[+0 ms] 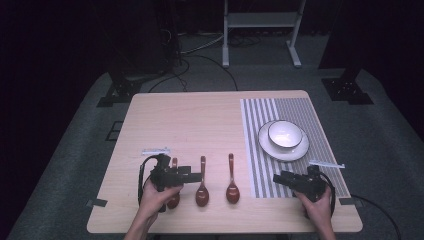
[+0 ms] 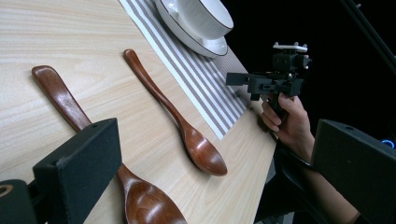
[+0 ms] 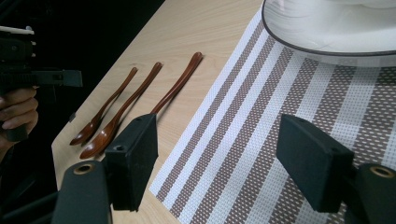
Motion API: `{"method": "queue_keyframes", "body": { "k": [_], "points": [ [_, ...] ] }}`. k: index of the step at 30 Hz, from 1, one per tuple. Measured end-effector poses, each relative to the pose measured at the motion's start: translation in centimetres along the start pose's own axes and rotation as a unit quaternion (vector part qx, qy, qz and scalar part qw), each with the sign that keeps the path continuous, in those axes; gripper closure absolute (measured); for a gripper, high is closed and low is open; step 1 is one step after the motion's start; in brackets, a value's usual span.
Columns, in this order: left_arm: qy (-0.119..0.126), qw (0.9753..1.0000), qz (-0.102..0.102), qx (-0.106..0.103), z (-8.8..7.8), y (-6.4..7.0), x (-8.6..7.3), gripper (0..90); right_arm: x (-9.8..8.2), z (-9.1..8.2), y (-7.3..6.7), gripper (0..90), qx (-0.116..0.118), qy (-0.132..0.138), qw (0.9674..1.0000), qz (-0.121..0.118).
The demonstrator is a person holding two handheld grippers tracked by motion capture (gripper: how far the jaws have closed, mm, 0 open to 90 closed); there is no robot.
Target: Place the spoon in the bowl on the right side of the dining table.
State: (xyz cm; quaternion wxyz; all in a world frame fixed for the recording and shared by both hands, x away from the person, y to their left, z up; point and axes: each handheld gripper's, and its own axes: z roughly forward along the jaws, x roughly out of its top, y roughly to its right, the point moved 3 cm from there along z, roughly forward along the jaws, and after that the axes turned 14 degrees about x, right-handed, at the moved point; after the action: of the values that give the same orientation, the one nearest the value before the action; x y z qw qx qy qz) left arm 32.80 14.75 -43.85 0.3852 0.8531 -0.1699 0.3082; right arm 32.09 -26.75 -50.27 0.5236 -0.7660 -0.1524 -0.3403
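Nearest the table's front edge, two hand-held grippers are seen in the high view. The left gripper (image 1: 192, 176) is held in the left hand (image 1: 156, 196) above the leftmost of three wooden spoons; its jaws are spread wide with nothing between them, as is plain in the left gripper view, where the middle spoon (image 2: 135, 186) runs under the near jaw. The right gripper (image 1: 281, 179) is held in the right hand (image 1: 318, 201) over the near end of the striped placemat (image 1: 260, 165); its jaws are likewise parted and empty, as is seen in the right gripper view above the mat's stripes.

Just beyond the hands, the three spoons are laid side by side on the light wooden table (image 1: 190, 120), bowls toward the person and handles pointing away: the left spoon (image 1: 173, 197) partly covered by the left gripper, the middle spoon, and the right spoon (image 1: 232, 184) just beside the placemat's edge.

Farther back on the placemat, a white dark-rimmed bowl (image 1: 285, 133) is set on a white plate (image 1: 280, 151).
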Motion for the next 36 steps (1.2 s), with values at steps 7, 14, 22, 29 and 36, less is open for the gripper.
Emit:
{"method": "queue_keyframes", "body": {
  "k": [7,14,22,29,36],
  "points": [
    [-0.006,1.0,0.004,-0.004,0.3,0.2,-0.1,0.8,0.0,0.0,0.0,28.4,-0.003,0.0,1.0,-0.002],
    [-0.013,0.9999,0.004,-0.01,0.8,0.7,-0.3,0.8,0.0,0.0,0.0,28.4,-0.004,0.0,1.0,-0.003],
    [-0.025,0.9995,0.004,-0.021,1.6,1.1,-0.7,0.8,0.0,0.2,0.0,28.1,-0.004,-0.003,1.0,-0.004],
    [-0.032,0.999,0.007,-0.03,2.2,1.7,-1.0,0.8,0.0,0.4,-0.1,28.1,-0.005,-0.003,1.0,-0.003],
    [-0.048,0.998,0.017,-0.039,3.2,2.7,-1.5,0.8,-0.1,0.4,0.0,28.1,-0.005,-0.006,1.0,-0.004]
  ]
}}
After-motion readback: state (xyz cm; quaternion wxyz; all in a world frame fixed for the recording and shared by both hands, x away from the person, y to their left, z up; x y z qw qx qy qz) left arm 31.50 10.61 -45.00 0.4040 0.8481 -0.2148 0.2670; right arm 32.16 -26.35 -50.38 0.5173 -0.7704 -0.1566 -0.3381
